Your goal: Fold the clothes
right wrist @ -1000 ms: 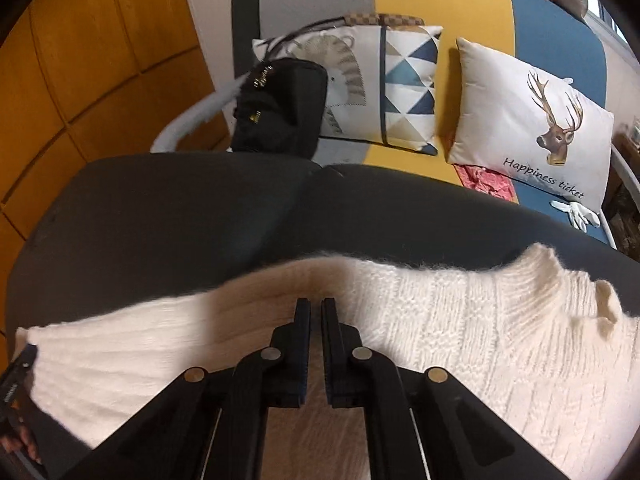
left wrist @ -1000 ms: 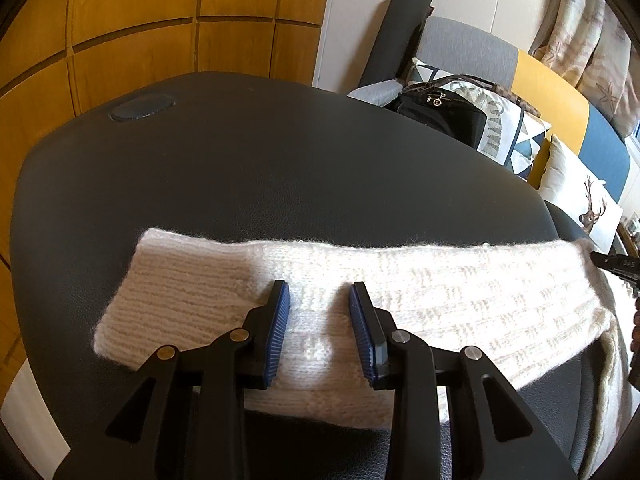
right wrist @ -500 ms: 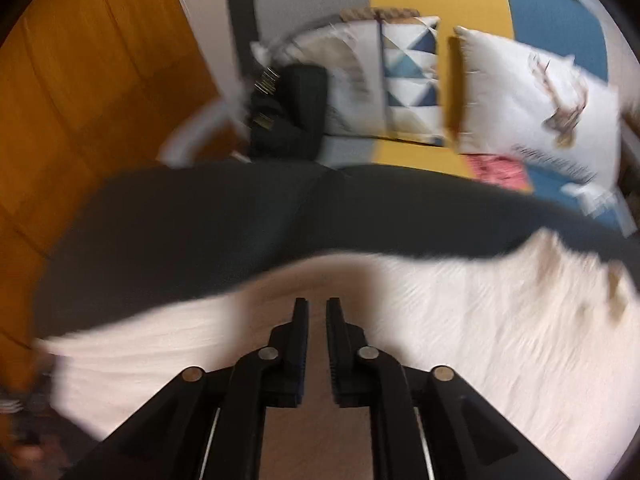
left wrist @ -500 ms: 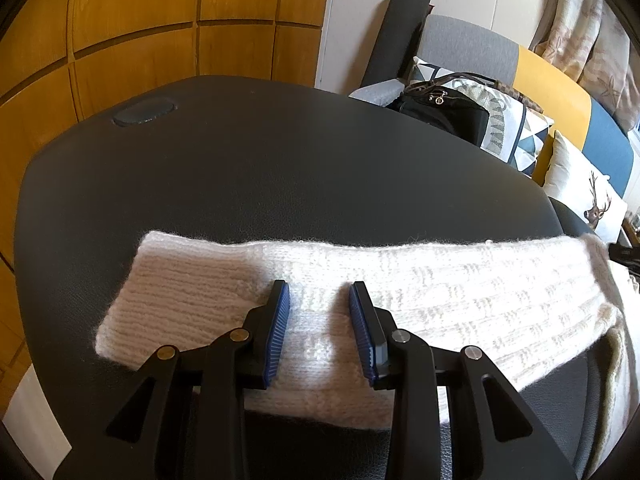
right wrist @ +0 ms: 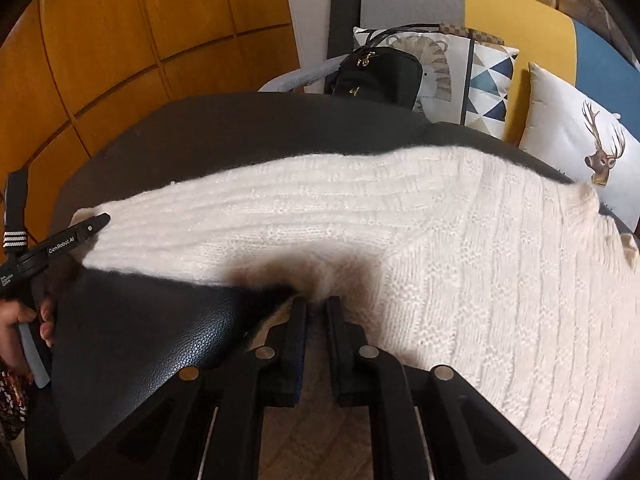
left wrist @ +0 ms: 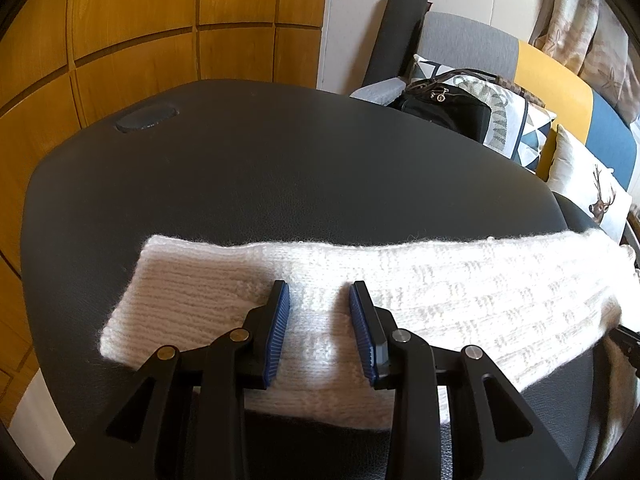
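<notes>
**Sleeve fold pending: white knit sweater laid out flat on black padded leather surface.**

The fluffy white knit sweater (right wrist: 480,260) lies with its body ahead and to the right of the right hand-held gripper (right wrist: 316,312), whose tips sit at the underarm corner. The jaws are narrow, and I cannot tell whether any knit is pinched. The sleeve (left wrist: 200,300) runs as a long band crosswise under the left hand-held gripper (left wrist: 320,316), cuff end to its left. That gripper stands moderately apart, clamping nothing, and is the nearer one to the cuff. In my judgement the fold turns on carrying the sleeve rightward over the body. The black surface (left wrist: 280,160) offers bare room beyond the sleeve, and its near edge is close.
</notes>
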The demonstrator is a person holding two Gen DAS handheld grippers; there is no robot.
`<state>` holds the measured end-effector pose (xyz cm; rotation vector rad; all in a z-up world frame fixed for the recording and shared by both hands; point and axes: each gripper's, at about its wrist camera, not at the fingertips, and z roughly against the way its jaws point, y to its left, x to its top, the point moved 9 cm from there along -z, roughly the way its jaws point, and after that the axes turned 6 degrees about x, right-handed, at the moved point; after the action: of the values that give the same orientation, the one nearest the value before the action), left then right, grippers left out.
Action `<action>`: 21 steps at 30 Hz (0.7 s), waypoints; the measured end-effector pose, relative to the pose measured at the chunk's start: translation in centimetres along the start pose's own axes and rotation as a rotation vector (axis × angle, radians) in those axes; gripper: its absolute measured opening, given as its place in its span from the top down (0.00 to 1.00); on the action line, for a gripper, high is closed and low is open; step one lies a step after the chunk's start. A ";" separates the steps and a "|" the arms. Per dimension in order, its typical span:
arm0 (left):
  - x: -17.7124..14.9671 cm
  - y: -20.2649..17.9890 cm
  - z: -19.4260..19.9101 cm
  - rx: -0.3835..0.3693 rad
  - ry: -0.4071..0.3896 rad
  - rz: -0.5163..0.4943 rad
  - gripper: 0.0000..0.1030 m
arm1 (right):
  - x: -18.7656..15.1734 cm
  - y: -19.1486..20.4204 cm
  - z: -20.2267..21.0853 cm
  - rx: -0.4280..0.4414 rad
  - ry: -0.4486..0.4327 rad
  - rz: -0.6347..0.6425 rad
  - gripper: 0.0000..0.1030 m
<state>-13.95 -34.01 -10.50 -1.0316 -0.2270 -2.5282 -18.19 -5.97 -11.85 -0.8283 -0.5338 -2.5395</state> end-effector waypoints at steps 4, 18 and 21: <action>0.2 -0.7 1.1 0.036 0.002 -0.036 0.65 | -0.2 -0.6 2.8 0.083 -0.040 -0.092 0.90; -4.8 -22.3 13.4 -0.368 -0.075 -0.255 0.65 | -12.0 -12.1 15.6 -0.215 -0.061 -0.301 0.90; -7.1 -27.4 14.7 -0.430 -0.056 -0.340 0.65 | -14.0 -14.3 17.0 -0.221 -0.068 -0.377 0.92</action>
<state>-11.49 -2.68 -4.95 -1.3185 0.1492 -2.9367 -7.03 17.78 -11.10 -0.9715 -0.4729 -2.9655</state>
